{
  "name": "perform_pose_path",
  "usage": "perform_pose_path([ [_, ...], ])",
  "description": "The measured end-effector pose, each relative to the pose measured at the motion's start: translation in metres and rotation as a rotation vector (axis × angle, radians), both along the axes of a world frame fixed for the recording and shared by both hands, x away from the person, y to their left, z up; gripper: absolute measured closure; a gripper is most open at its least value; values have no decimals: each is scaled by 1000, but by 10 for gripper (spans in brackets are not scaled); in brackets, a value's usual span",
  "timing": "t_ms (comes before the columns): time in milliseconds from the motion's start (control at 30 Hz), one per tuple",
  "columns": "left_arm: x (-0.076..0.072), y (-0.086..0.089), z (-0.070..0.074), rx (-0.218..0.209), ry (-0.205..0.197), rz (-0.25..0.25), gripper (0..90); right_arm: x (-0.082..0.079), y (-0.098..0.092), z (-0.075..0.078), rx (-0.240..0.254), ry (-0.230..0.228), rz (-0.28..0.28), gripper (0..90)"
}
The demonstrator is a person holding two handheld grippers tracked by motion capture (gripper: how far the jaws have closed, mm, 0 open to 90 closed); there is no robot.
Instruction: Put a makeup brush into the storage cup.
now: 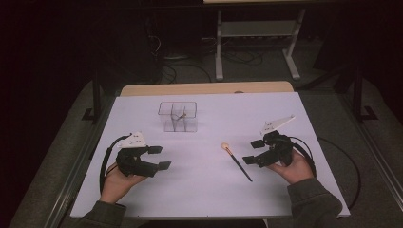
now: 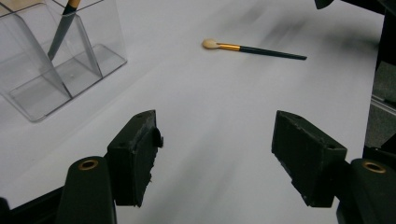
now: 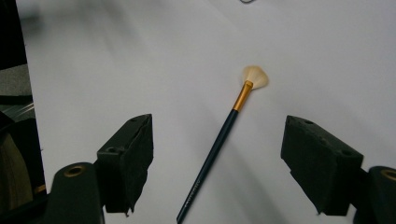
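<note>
A makeup brush [image 1: 236, 162] with a dark handle, gold ferrule and pale fan bristles lies flat on the white table [image 1: 204, 190], right of centre; it also shows in the left gripper view [image 2: 252, 48] and the right gripper view [image 3: 224, 135]. My right gripper [image 1: 253, 151] is open just right of the brush, its jaws standing either side of the handle in its own view [image 3: 217, 163] without touching it. My left gripper [image 1: 159, 157] is open over bare table at the left [image 2: 215, 158]. A clear divided organizer [image 1: 177, 116] stands at the back centre with another brush [image 2: 63, 28] upright inside.
A wooden table edge [image 1: 204, 88] shows behind the white sheet. A metal stand [image 1: 256, 42] and cables lie on the dark floor beyond. Gripper cables loop beside each hand on the table.
</note>
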State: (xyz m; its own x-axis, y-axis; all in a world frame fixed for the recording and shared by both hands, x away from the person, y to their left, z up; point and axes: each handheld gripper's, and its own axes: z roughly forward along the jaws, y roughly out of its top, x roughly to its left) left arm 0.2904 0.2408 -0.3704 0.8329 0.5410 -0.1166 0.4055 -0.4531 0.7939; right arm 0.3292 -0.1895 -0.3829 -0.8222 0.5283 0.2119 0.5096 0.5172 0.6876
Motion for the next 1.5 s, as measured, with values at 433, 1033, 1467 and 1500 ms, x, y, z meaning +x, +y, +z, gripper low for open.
perform_pose_path([
  [433,-4,-2,-1,-2,-10,-12,303,12,8,3,-25,16,-32,262],
  [1033,-6,2,-2,-4,-13,-8,298,26,14,7,-48,42,-61,284],
  [1467,-7,4,-1,-16,-13,-1,295,34,27,17,-77,32,-50,307],
  [1500,-7,4,-1,-19,-13,0,295,35,28,17,-77,26,-44,311],
])
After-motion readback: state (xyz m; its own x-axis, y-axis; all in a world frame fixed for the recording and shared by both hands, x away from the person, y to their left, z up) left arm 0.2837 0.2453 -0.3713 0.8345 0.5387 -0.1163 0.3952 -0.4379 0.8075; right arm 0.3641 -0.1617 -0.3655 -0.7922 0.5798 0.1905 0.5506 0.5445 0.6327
